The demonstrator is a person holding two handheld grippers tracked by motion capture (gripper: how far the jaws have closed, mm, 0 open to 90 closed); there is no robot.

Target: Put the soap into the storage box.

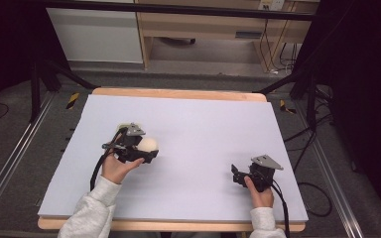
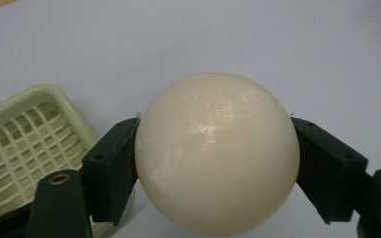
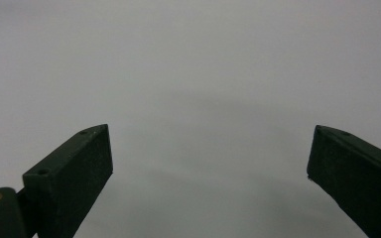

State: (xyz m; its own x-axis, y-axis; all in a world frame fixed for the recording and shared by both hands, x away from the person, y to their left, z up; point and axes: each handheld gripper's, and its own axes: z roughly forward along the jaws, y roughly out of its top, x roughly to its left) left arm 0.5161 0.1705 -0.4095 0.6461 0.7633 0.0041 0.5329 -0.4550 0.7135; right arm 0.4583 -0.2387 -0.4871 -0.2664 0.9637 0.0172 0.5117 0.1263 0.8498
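Note:
A smooth cream-white ball [image 2: 217, 153], about the size of a bar of round soap, sits squeezed between the two black jaws of my left gripper [image 1: 146, 151]; both pads press on its sides. It is held just above the pale lilac table mat [image 1: 198, 124], left of centre. A pale green soap dish [image 2: 27, 144] with a grid insert lies on the mat beside the left jaw. My right gripper [image 1: 235, 174] rests near the front right of the mat, open, with nothing between its fingers [image 3: 74, 173].
The mat covers a wooden table whose edge [image 1: 178, 93] shows at the back. Black frame legs and cables stand on the floor to both sides. A wooden cabinet [image 1: 203, 25] is beyond the table.

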